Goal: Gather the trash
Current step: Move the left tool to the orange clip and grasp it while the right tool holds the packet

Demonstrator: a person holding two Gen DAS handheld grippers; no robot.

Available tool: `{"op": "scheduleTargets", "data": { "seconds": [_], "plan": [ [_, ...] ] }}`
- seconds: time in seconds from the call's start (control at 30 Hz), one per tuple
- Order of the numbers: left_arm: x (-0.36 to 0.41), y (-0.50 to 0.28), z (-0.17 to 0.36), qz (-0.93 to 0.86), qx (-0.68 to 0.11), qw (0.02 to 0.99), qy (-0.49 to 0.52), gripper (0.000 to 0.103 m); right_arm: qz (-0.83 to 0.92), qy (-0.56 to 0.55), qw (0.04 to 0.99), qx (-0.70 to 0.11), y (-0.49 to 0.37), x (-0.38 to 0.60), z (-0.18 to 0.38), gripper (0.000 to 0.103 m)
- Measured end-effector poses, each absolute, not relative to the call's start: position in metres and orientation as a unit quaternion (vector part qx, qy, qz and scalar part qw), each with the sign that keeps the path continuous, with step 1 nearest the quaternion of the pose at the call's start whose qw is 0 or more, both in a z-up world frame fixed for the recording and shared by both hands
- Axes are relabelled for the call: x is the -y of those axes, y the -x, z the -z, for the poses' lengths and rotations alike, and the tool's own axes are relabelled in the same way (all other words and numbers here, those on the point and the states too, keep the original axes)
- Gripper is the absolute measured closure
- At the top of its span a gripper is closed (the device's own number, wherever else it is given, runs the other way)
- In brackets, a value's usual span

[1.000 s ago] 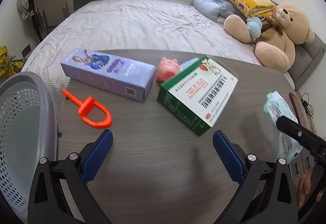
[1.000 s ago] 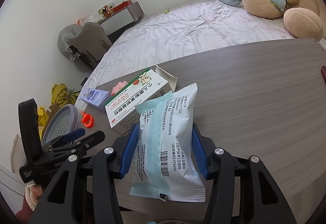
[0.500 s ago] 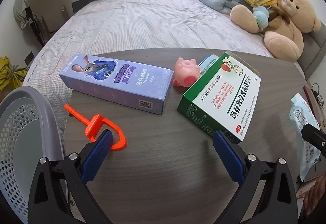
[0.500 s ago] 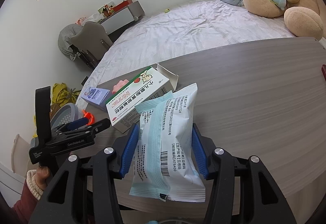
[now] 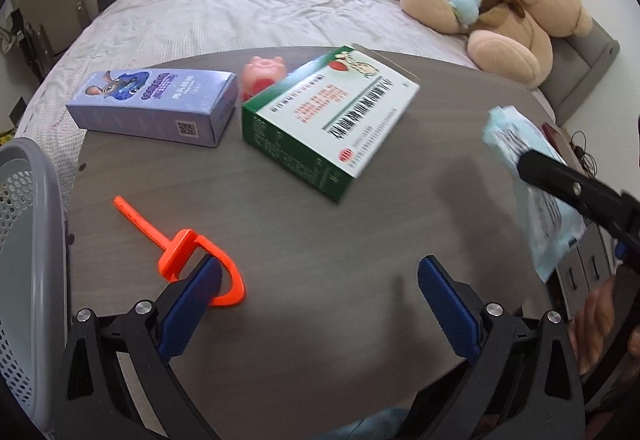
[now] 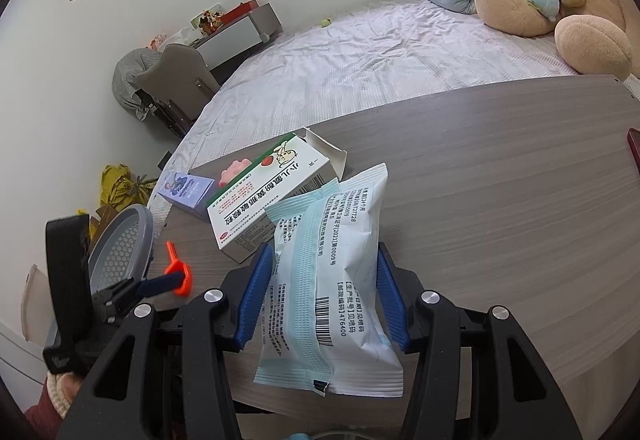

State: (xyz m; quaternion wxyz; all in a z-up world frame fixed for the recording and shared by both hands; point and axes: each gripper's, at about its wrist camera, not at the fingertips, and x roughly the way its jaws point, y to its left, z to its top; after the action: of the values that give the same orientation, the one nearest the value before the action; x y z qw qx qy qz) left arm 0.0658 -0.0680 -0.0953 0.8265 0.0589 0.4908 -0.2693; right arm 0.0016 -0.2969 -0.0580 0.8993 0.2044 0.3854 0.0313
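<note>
My right gripper [image 6: 324, 258] is shut on a pale blue plastic packet [image 6: 332, 280], held above the near edge of the wooden table [image 6: 500, 180]; the left wrist view shows this packet [image 5: 516, 144] at the right. My left gripper [image 5: 320, 280] stands open and low over the table. Its left finger overlaps the loop of an orange plastic piece [image 5: 180, 248]. A green-and-white medicine box [image 5: 332, 116] with an open flap lies ahead. Beside it are a purple carton [image 5: 152, 104] and a pink pig toy [image 5: 262, 72].
A grey perforated basket [image 5: 28, 240] stands off the table's left edge. Beyond the table is a bed [image 5: 240, 8] with a teddy bear [image 5: 512, 12] and pillows. A chair [image 6: 176, 80] stands at the far left. A dark red item [image 6: 634, 148] lies at the table's right edge.
My left gripper has shifted towards the orange piece, so its left finger now covers the loop. The right gripper and its packet have not moved.
</note>
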Motion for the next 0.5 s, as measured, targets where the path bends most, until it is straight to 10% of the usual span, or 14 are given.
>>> {"op": "scheduleTargets", "data": {
  "seconds": [0.5],
  "plan": [
    [0.037,-0.069,0.079,0.094,-0.484,0.868,-0.06,0.006,-0.039,-0.194,0.901,-0.386,0.004,0.29,0.059,0.053]
  ]
}}
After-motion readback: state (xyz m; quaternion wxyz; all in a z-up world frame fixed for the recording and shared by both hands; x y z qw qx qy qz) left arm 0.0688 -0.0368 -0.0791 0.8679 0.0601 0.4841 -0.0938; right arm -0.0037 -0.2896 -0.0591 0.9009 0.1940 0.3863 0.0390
